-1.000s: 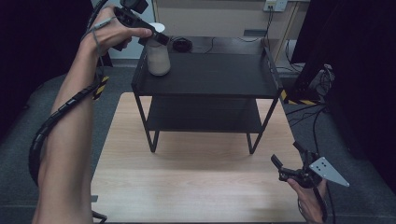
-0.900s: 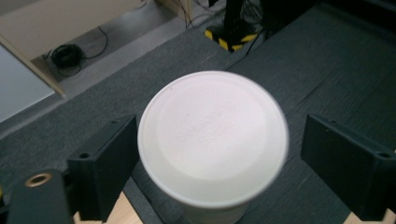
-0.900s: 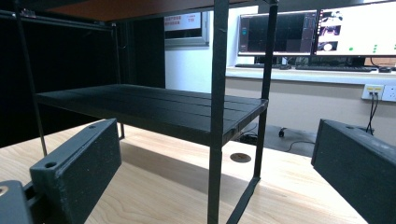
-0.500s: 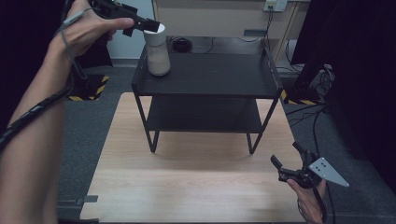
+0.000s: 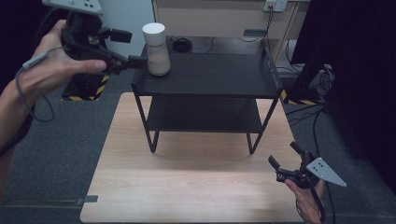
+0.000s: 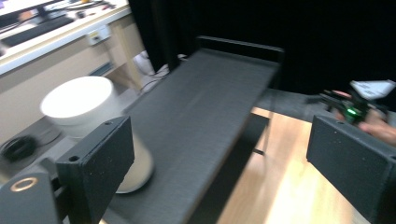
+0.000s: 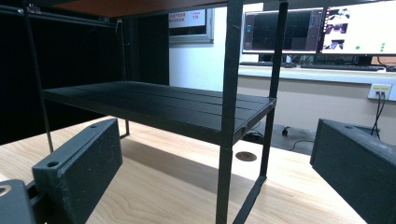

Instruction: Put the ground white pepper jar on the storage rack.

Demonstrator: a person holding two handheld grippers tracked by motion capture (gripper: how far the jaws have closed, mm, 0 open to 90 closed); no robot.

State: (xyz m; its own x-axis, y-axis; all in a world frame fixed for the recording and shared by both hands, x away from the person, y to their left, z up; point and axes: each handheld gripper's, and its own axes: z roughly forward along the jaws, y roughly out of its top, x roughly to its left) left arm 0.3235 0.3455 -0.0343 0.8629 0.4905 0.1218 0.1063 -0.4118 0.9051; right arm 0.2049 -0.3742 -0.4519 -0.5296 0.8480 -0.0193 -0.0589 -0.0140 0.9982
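Note:
A white cylindrical container stands upright at the left end of the top shelf of a black two-tier rack. My left gripper is held in the air just left of it, open, with one jaw tip close to its side and nothing between the jaws. In the left gripper view the container is behind the left jaw, and the top shelf runs away ahead of the left gripper. My right gripper is open and empty near the table's front right corner. In the right gripper view the right gripper faces the rack's lower shelf.
The rack stands on a light wooden table. Behind it is a desk with monitors and a wall socket. Cables lie on the grey floor at the right. A block with yellow-black tape sits on the floor at the left.
My left gripper has drawn back from the container's top to its left side. The container stays on the shelf. The right gripper has not moved.

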